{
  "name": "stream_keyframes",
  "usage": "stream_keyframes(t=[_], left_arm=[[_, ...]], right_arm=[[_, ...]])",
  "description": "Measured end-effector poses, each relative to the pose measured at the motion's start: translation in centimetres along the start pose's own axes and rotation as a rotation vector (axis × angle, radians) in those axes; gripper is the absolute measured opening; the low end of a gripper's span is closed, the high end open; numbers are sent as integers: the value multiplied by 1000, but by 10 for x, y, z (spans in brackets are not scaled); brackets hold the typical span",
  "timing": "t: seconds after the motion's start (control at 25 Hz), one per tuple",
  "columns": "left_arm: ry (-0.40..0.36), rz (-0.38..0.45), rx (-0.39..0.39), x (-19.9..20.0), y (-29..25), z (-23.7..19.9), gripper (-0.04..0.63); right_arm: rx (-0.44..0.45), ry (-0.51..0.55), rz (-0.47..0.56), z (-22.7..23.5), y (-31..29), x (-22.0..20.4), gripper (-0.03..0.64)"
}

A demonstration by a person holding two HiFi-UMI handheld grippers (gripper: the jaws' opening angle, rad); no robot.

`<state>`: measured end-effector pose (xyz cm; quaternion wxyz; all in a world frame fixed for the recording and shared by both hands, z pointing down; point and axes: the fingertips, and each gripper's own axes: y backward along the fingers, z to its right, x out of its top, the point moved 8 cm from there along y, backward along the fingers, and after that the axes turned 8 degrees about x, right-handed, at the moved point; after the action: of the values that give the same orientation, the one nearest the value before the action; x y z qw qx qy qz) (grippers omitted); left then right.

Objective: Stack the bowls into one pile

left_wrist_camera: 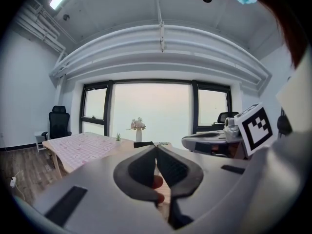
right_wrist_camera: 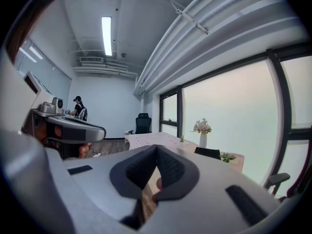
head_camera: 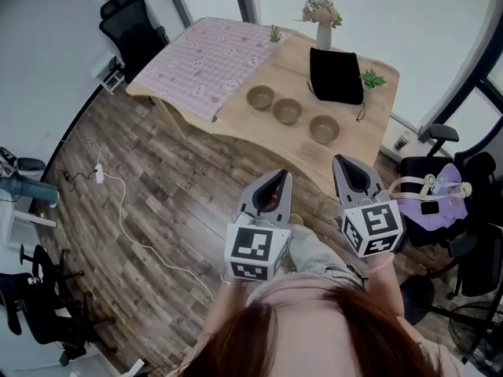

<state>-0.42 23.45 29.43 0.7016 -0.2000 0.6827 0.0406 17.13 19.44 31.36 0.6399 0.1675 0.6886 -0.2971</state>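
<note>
The 3 bowls (head_camera: pixel 287 111) stand apart in a row on the tabletop (head_camera: pixel 377 108), unstacked, while the left gripper (head_camera: pixel 281 177) and right gripper (head_camera: pixel 340 163) hang short of its edge, fingers closed and empty (probably because no bowl is within reach yet).

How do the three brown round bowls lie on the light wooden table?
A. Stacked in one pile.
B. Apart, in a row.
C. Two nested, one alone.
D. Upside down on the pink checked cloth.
B: the left bowl, middle bowl and right bowl sit apart in a row on the wooden table, none nested.
</note>
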Motion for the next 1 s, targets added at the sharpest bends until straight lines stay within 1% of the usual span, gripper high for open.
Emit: stream_keyframes(t=[0.16, 0.64, 1.0], left_arm=[[-16, -16, -13, 3, -31, -10, 11], [-3, -44, -55, 17, -120, -34, 11], [15, -75, -45, 20, -168, -38, 12]], right_arm=[[-4, -1, -11, 21, -23, 2, 0], [-31, -17, -61, 82, -84, 1, 0], [-25, -31, -123, 127, -115, -14, 5]])
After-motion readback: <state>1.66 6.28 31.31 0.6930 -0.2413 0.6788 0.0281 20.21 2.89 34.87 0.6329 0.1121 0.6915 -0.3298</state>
